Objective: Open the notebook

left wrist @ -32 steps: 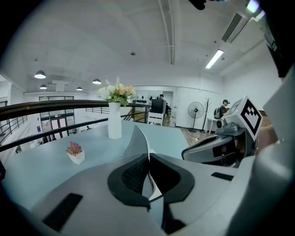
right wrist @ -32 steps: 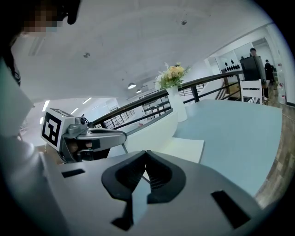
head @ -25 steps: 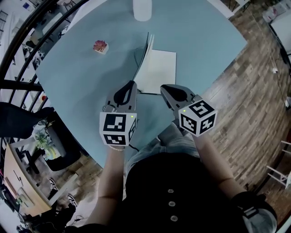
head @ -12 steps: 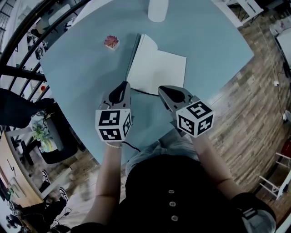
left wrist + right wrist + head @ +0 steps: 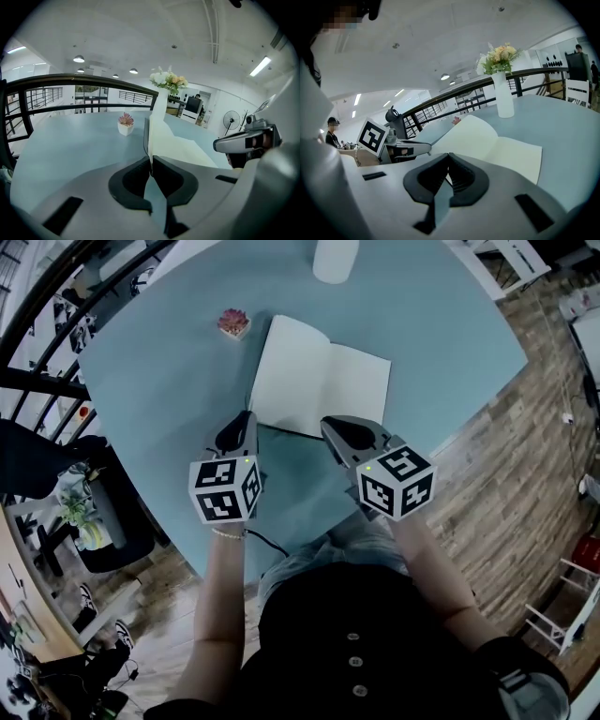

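The notebook (image 5: 323,385) lies spread on the blue table (image 5: 159,399), showing two blank white pages. My left gripper (image 5: 244,418) is at its near left corner. In the left gripper view the left leaf (image 5: 151,136) is seen edge-on and runs down between the jaws (image 5: 151,164); they are nearly together and opening, with the pads still on its thin edge. My right gripper (image 5: 330,425) hovers at the near edge by the spine, shut with nothing in it (image 5: 449,161). The right gripper view shows the open pages (image 5: 497,145) ahead.
A small potted succulent (image 5: 233,322) stands just left of the notebook's far corner. A white vase (image 5: 336,259) with flowers (image 5: 499,56) is behind the notebook. The table's edge runs close to the person's body. A dark railing (image 5: 37,324) curves along the left.
The notebook's left leaf swung from standing upright down to the left and now lies nearly flat. My left gripper went left and down with it; the right gripper shifted slightly.
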### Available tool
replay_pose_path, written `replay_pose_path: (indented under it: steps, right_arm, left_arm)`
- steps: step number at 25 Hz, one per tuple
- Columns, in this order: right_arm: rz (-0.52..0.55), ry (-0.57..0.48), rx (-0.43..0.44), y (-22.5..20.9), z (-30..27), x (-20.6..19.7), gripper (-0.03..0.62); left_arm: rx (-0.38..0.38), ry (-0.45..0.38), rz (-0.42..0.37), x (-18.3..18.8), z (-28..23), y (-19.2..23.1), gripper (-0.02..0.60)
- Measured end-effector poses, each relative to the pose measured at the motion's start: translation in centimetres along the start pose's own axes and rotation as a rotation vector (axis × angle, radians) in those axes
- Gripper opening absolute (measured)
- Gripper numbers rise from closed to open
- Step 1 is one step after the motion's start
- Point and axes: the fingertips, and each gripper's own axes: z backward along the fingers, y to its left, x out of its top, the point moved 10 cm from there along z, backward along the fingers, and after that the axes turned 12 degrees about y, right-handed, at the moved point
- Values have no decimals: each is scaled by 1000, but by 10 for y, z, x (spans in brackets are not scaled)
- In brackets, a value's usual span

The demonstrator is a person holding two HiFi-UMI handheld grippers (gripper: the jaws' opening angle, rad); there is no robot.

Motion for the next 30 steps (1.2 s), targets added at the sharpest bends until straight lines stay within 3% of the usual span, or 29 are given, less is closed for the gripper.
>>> replay_pose_path:
  steps: [18, 30]
  right_arm:
    - [21, 90, 35, -8, -41, 8, 5]
    - [22, 130, 45, -8, -62, 8, 5]
  left_arm:
    - [23, 84, 93, -18, -26, 27, 48]
    - [66, 140, 37, -21, -37, 31, 51]
